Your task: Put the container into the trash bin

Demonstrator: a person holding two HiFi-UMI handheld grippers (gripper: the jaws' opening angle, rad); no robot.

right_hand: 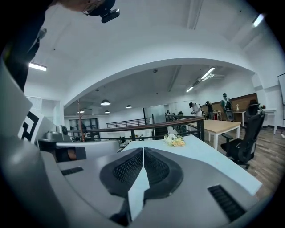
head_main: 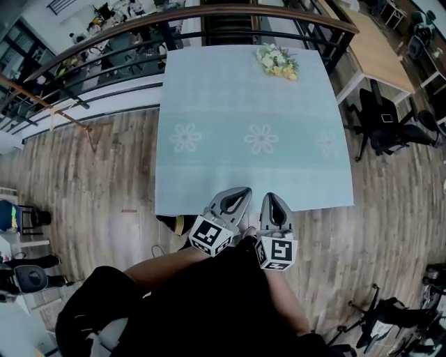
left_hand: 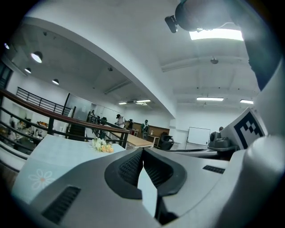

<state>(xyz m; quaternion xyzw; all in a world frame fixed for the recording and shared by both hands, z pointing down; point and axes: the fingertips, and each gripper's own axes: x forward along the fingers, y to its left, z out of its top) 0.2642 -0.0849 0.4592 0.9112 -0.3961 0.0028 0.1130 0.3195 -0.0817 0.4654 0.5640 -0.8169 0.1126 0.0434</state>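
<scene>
This is an open-plan office on a mezzanine: a curved railing overlooks a lower level with more furniture. Beside it stand a long wooden desk, a black office chair and a whiteboard (people stand at the far end), with ceiling strip lights overhead and a wood-plank floor.

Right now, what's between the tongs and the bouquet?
Only bare tablecloth, from the left tongs and right tongs to the bouquet; the head view shows it.
</scene>
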